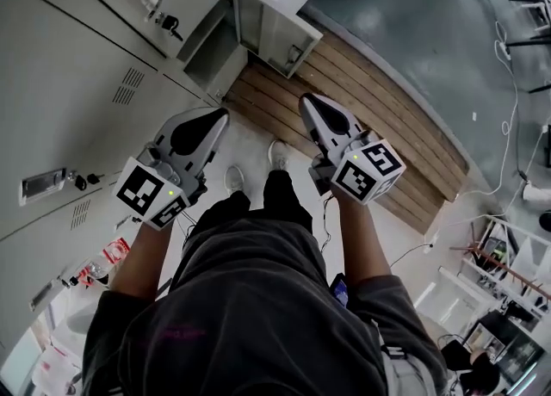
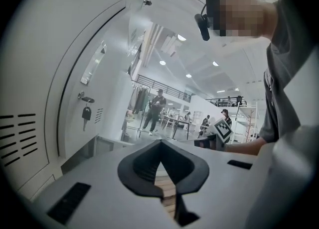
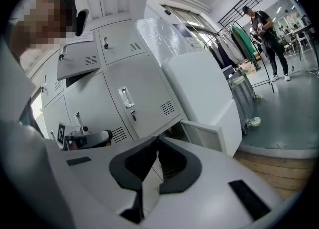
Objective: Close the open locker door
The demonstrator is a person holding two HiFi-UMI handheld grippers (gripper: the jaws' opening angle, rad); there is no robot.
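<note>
Before lockers (image 1: 77, 67) | left tool (image 1: 222, 116) closed, empty | right tool (image 1: 306, 102) closed, empty | locker door (image 1: 274, 28) open

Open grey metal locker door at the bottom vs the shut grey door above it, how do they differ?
The open grey metal locker door stands swung outward; the shut grey door sits flush. The open door shows its recessed inner face; the shut door shows its outer face with label holder and vent slots. A key hangs in the shut door's lock; none shows on the open door. Both are light grey metal.
</note>
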